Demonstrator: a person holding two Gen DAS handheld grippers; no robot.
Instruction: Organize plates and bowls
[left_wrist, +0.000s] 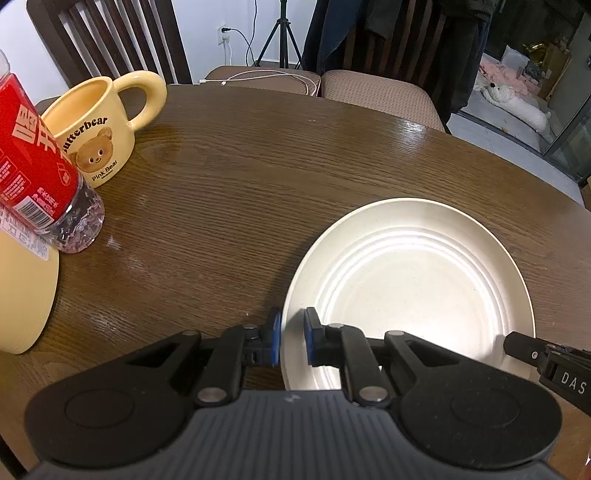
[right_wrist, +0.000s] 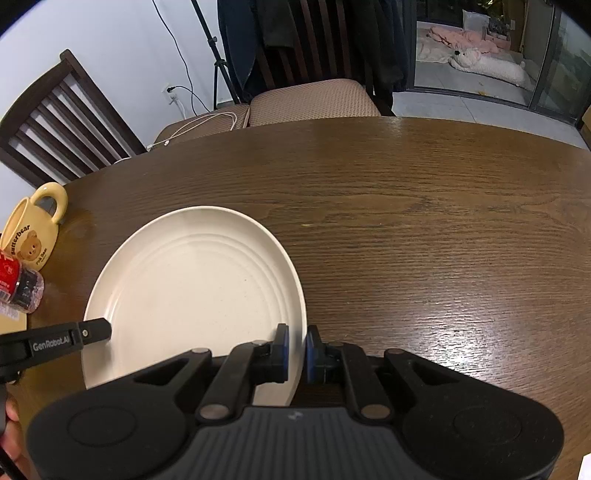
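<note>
Only leftward: yellow plate (left_wrist: 26, 295) (partly cropped).

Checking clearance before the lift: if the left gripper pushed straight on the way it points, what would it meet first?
The wooden table: the left gripper, already clamped on the cream plate rim, points steeply downward.

Brown wood table (right_wrist: 424, 229) under glare; 2 slatted dark chairs (left_wrist: 107, 37) with tan cushions (right_wrist: 314, 101); white wall (right_wrist: 110, 55) with socket, tripod (left_wrist: 280, 37); glass door (right_wrist: 554, 62) right
</note>
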